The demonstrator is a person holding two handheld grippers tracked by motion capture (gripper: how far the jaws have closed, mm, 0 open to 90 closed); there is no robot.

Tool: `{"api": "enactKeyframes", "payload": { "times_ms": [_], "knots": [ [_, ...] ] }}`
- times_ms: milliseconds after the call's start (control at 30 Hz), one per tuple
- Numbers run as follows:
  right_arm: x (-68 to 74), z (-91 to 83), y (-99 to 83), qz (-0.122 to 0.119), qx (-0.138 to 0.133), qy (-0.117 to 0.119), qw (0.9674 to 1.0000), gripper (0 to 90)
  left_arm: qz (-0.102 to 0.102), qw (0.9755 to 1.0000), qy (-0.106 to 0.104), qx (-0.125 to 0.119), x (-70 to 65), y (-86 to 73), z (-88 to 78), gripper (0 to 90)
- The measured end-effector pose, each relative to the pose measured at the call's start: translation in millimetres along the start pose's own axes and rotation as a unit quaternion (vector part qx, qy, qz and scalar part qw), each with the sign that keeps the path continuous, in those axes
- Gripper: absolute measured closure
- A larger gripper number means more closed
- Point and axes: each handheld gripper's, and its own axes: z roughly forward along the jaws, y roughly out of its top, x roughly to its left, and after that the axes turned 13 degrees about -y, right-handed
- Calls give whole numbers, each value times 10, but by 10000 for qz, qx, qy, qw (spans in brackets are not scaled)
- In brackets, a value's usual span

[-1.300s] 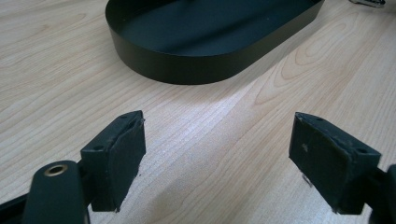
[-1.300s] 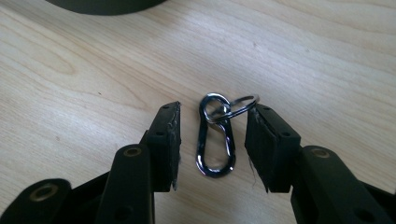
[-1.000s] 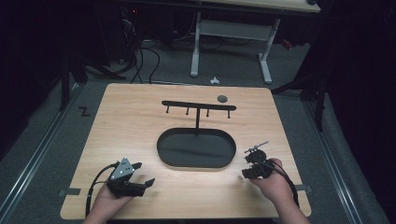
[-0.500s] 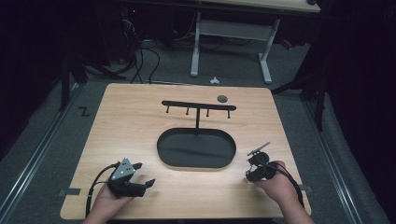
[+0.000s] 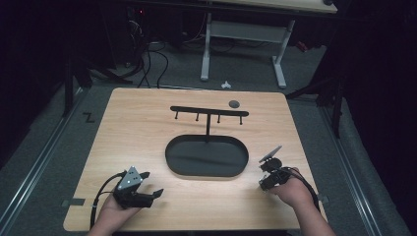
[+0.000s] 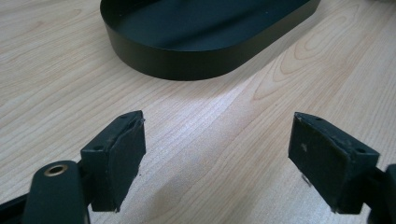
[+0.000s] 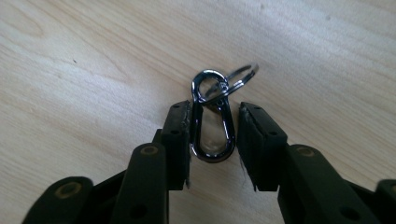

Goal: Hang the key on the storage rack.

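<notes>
No brand, number or label can be read. One dark mark shaped like a Z, perhaps tape, lies on the grey floor left of the table.

Light wooden table: black oval tray at centre, hook rack at 12 o'clock, small grey disc at 1 o'clock, metal carabiner at 4 o'clock.

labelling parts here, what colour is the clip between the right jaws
Shiny silver metal clip with a matching ring; it shows best in the right gripper view.
</notes>
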Motion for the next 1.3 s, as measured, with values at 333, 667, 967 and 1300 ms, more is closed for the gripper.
{"api": "enactKeyframes", "payload": {
  "times_ms": [333, 667, 967, 1300],
  "knots": [
    [9, 17, 187, -303, 658, 17, 9974, 669, 8, 10000, -12, 8, 1, 3, 1, 195],
    [7, 4, 115, -203, 409, 0, 9990, 681, 9, 10000, -2, 23, -3, 3, 2, 196],
    [-10, -213, 100, -109, -100, 105, 9998, 682, 13, 10000, -15, 39, -3, 2, 12, 200],
    [-27, -412, 95, 108, -448, 128, 9989, 682, 15, 10000, -6, 53, -9, 1, 14, 200]
  ]
}}
